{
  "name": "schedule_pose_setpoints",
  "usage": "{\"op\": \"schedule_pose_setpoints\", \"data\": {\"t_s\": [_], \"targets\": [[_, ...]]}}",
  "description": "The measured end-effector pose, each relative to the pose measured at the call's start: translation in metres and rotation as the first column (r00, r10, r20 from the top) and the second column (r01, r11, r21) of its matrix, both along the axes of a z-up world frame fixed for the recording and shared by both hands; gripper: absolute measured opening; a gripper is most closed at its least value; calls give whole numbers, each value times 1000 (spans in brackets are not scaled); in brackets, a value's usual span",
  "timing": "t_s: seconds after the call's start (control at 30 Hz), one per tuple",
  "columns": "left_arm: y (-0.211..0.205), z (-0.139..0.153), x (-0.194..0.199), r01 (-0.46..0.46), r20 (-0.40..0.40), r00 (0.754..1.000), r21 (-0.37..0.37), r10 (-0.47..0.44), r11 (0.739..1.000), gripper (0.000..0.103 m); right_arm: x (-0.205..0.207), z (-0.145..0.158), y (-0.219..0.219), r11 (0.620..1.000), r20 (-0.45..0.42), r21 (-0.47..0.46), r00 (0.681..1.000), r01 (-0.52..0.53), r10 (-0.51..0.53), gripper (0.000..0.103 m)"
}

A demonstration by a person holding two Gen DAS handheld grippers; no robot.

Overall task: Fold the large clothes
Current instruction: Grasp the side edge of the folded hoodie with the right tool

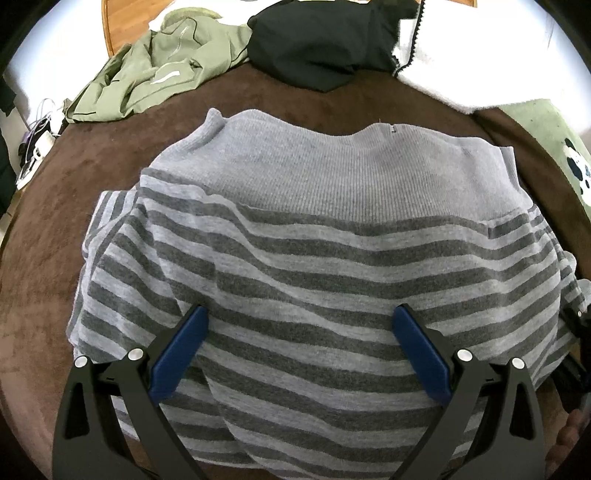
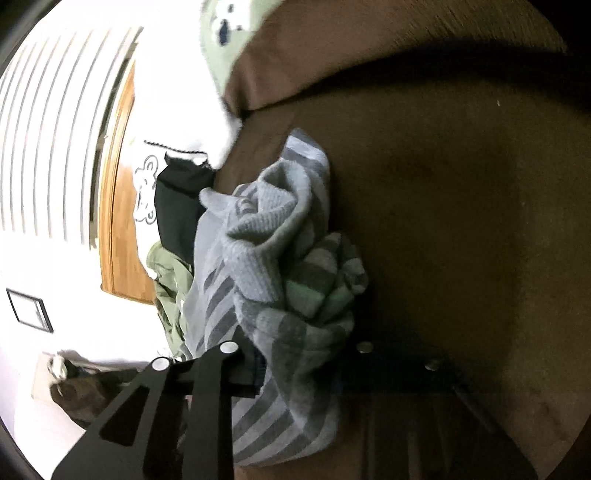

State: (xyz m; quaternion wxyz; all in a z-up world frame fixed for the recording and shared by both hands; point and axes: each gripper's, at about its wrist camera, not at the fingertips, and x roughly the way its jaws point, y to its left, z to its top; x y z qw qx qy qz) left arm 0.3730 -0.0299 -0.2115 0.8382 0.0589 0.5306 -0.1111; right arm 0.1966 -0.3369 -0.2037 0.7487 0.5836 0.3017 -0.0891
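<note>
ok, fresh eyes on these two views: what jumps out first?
The grey striped sweater fills the left wrist view, spread on the brown blanket, with the left gripper open just over it. In the right wrist view, the right gripper has a bunched edge of that sweater between its fingers. Behind lie a green jacket and a black garment.

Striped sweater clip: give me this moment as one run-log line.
left gripper: jaws open over striped sweater | right gripper: jaws shut on bunched sweater edge | surface: brown blanket | fold: unfinished

Wooden headboard, framed picture
</note>
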Motion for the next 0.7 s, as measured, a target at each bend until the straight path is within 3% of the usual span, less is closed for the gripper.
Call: {"op": "schedule_pose_setpoints", "data": {"t_s": [0.17, 0.23, 0.4, 0.7], "targets": [[-1, 20, -11, 12, 61, 998, 106, -19, 994, 97, 0, 11, -1, 999, 8, -23, 999, -38, 38, 24], [5, 24, -16, -2, 71, 997, 114, -6, 993, 96, 2, 17, 0, 997, 8, -47, 998, -56, 56, 24], [22, -3, -19, -45, -15, 999, 57, 46, 997, 97, 2, 24, 2, 997, 34, -44, 998, -56, 58, 23], [31, -13, -20, -75, -23, 997, 8, 75, 997, 97, 11, 85, 30, 985, 156, -113, 976, -134, 151, 23]]}}
